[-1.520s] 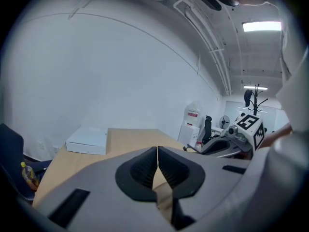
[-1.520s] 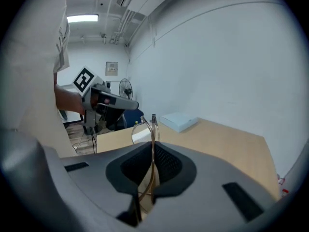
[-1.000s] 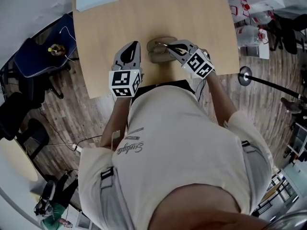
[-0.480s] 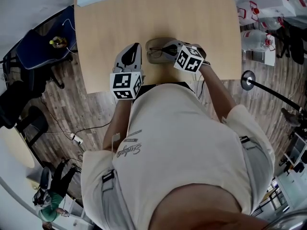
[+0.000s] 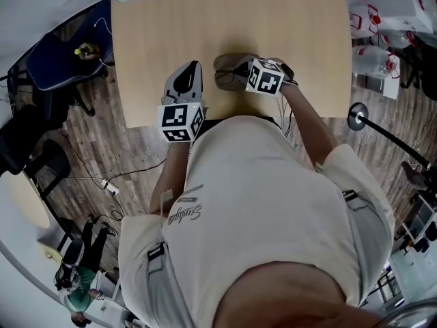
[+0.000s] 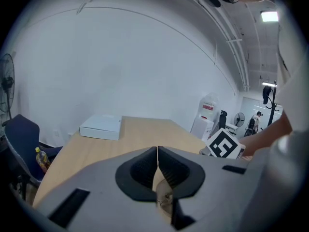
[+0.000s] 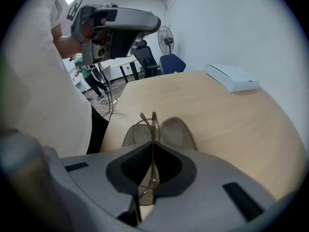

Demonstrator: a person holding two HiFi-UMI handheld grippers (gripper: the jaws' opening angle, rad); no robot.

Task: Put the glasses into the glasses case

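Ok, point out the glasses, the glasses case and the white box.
glasses [image 7: 153, 129], right gripper view, frame just above the jaws.
glasses case [image 7: 176, 131], right gripper view, its right-hand shell.
white box [image 7: 231, 77], right gripper view, top face.

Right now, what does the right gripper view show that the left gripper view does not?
Only the right gripper view: the glasses pinched between the right gripper fingers, with the glasses case lying just beyond them. Only the left gripper view: the left gripper with its fingers closed together on nothing, and the marker cube of the right gripper. Both: the wooden table and the white box at its far end.
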